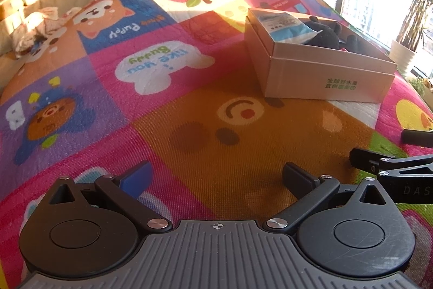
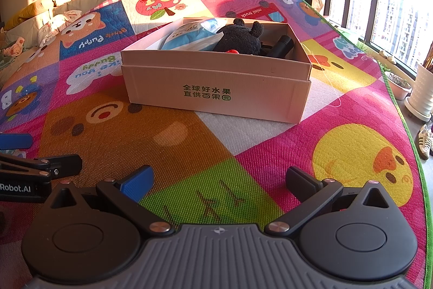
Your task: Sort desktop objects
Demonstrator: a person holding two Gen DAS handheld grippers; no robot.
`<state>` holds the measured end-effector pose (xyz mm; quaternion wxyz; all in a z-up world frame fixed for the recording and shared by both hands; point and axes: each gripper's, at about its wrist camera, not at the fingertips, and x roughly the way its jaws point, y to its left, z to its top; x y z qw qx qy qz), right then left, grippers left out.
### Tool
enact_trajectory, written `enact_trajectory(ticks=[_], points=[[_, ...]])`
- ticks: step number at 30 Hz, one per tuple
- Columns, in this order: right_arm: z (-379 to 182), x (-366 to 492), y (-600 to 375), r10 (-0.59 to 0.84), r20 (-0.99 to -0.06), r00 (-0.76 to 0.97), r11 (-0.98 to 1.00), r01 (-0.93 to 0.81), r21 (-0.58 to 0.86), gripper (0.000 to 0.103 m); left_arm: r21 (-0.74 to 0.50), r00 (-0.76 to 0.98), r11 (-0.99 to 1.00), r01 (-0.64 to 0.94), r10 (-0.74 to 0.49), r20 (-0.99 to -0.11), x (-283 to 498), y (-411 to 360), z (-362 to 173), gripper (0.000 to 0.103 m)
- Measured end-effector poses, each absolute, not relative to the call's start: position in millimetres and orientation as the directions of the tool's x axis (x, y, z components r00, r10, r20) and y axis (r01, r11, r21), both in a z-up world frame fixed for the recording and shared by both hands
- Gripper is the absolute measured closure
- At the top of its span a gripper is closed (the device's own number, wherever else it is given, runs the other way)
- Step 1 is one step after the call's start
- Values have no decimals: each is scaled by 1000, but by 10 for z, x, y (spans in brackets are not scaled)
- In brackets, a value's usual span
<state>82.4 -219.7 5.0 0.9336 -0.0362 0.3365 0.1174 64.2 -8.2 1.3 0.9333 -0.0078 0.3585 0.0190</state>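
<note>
Right wrist view shows both my tools, left tool [image 1: 216, 176] and right tool [image 2: 219, 180], spread empty, so grazing the loaded box [image 2: 216, 88] could tip it.

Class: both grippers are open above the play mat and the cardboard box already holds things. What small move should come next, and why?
Probably pull both back and stop: the left gripper and right gripper hold nothing, the plush and packet lie in the box, and no loose object shows on the mat.

Matt cardboard on woven cloth
The pale matt cardboard box [image 2: 216, 88] rests on a coarse-woven, colourful cartoon-print mat [image 2: 243, 153]; inside lies a fuzzy black plush toy [image 2: 240, 38].
</note>
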Motion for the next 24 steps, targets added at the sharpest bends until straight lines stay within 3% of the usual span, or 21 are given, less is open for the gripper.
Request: enact_trajectory(ticks=[24], points=[[43, 810, -2189, 192, -637, 747, 970, -242, 8, 0, 0, 748, 999, -48, 35, -663, 630, -95, 10, 0]])
